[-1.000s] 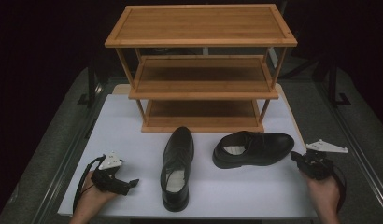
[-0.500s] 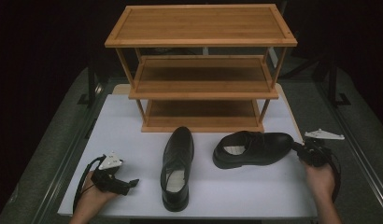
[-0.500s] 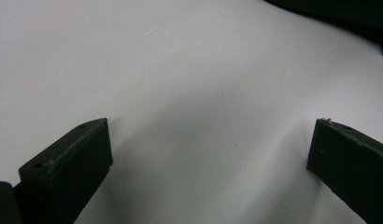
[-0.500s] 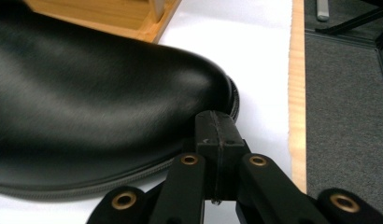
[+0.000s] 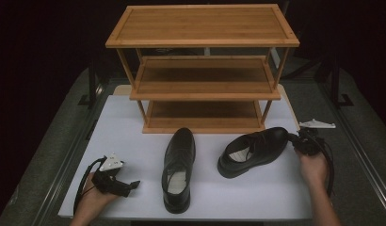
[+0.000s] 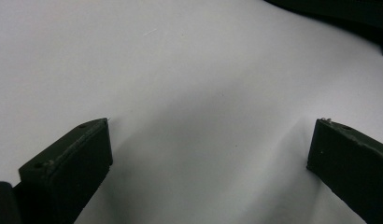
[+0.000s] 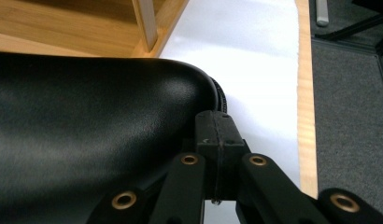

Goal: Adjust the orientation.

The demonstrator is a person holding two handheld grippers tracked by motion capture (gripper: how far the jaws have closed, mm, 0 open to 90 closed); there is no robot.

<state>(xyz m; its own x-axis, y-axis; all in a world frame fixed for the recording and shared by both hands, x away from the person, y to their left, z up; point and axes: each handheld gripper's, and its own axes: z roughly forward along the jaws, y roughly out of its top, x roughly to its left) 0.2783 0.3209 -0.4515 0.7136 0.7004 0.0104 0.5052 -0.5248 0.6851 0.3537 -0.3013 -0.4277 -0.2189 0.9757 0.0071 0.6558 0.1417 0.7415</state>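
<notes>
Apparently we were nudging the right shoe, lying before the rack, with our right gripper jaws pressed together empty; the left gripper rested spread. Next called for squaring it up.

In the right gripper view the black shoe is cut off by the left and bottom edges; whether the closed jaws pinch its welt cannot be told. The shoe rack is cropped at the top edge. In the left gripper view a dark object is cut by the top right corner, identity unclear.
</notes>
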